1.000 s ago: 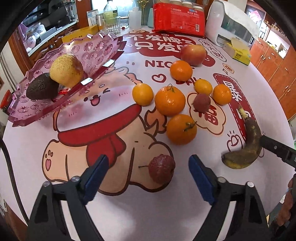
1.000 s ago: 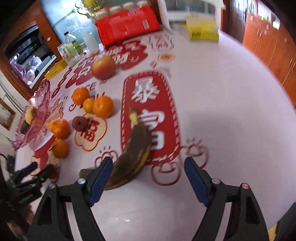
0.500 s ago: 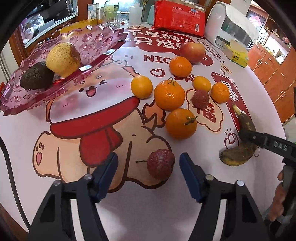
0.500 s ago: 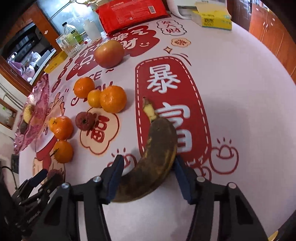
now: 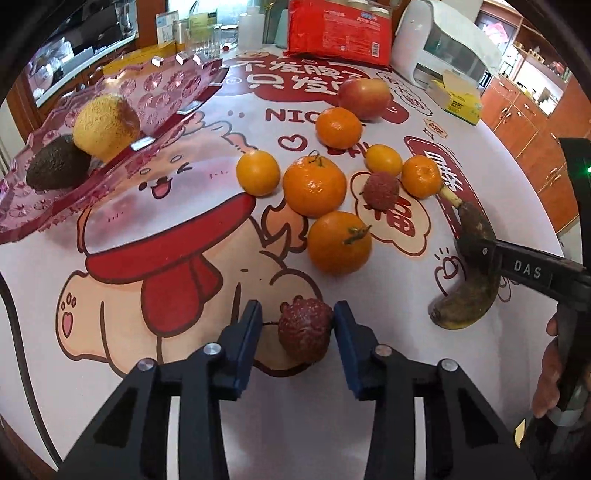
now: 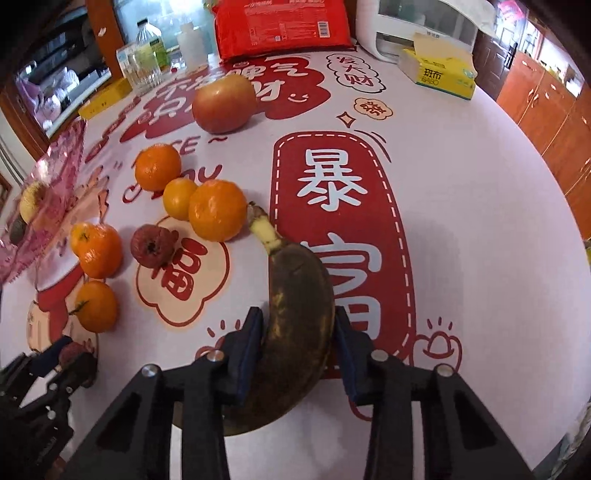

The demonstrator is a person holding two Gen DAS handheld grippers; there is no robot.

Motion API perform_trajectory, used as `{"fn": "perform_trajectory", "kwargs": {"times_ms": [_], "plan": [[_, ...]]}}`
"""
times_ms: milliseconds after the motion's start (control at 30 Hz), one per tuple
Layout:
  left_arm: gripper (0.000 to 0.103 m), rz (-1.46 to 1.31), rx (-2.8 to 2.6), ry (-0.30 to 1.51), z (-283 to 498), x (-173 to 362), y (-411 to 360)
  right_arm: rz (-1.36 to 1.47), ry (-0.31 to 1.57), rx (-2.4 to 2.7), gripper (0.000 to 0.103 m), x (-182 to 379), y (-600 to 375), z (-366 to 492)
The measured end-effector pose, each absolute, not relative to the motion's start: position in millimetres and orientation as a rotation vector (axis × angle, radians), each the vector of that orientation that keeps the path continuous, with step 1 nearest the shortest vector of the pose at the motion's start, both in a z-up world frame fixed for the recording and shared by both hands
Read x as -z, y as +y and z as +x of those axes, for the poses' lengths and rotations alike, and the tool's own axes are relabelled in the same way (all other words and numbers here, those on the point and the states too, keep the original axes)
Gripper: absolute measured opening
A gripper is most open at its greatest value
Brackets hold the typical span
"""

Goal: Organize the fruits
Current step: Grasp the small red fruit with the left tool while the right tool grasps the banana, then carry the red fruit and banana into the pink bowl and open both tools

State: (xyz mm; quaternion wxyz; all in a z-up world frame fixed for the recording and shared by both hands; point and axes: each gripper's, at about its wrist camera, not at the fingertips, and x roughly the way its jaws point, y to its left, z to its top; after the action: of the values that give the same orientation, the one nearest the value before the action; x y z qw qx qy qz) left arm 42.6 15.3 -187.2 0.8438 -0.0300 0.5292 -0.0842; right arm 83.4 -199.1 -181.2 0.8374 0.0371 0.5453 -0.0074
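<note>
Left gripper (image 5: 297, 328) is closed w/ blue fingers (image 5: 248, 343) round a bumpy, dark-red lychee (image 5: 304, 328) lying on the surface (image 5: 147, 387); the right pad is seen touching it, the left pad meets only its thin stem, so full clamping can't be told. Right gripper (image 6: 298, 343) is closed w/ both pads pressed to a curved, overripe banana (image 6: 295, 314), skin mostly brown-black w/ yellow flecks, pale stalk pointed away. Surface is covered by a glossy white cloth printed w/ a red cartoon dog & Chinese characters. Mid-surface a cluster is seen: six smooth round oranges, nearest one (image 5: 340, 242) w/ a stalk, a 2nd lychee (image 5: 380, 190) among them, & a red-yellow apple (image 5: 364, 98) farther back. At left a faceted pink translucent tray (image 5: 173, 83) is raised above the cloth, holding a rough dark avocado (image 5: 57, 166) & a dimpled yellow fruit (image 5: 105, 125), touching. At the far edge: red plastic pack (image 6: 280, 26), white appliance (image 5: 447, 48), yellow tissue box (image 6: 439, 74), clear bottles (image 6: 147, 48). Banana's blunt tip is shown only in left view; in right view it's hidden behind the fingers. Tray contents are clear in left view, squeezed at the edge in right view.
</note>
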Motion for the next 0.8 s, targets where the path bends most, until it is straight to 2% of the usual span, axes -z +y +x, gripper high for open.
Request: {"fn": "perform_trajectory", "kwargs": {"times_ms": [67,800], "plan": [[0.028,-0.061,0.193,1.106,41,184,13,0.101,1.149,0.009,0.035,180,-202,81],[0.027,-0.117,0.196,0.986,31,143,34,0.052,0.857,-0.093,0.033,112,-179,45]]}}
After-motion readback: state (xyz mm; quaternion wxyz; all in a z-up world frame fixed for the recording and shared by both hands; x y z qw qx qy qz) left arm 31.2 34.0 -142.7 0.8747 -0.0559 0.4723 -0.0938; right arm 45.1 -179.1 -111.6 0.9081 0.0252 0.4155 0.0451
